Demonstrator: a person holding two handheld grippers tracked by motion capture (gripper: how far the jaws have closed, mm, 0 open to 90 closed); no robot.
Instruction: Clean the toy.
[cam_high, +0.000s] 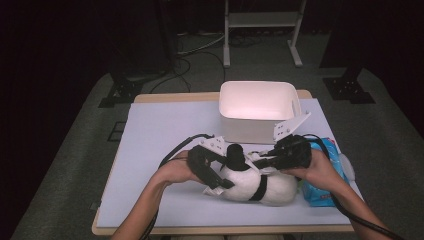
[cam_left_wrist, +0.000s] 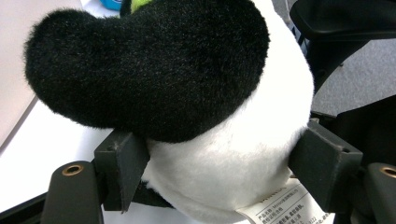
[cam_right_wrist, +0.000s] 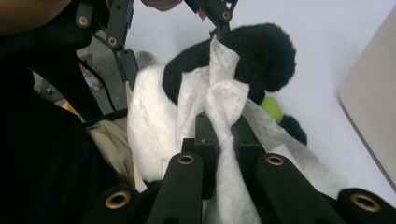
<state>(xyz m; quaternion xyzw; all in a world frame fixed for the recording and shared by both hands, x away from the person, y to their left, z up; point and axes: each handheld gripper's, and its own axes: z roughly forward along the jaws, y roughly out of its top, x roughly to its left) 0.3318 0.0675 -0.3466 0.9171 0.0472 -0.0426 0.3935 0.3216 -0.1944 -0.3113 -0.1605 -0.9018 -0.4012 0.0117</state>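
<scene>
Two grippers met over a black and white plush panda lying on the pale mat, near the table's front edge, in front of a white bin. The left gripper had its jaws wide and clamped on the panda's white body, one pad on each side, as the left gripper view showed, with a printed tag hanging just below. The right gripper was nearly shut, pinching a white wipe between its pads; the wipe was draped against the panda's black part. A blue pack lay under the right forearm, just beside the panda
</scene>
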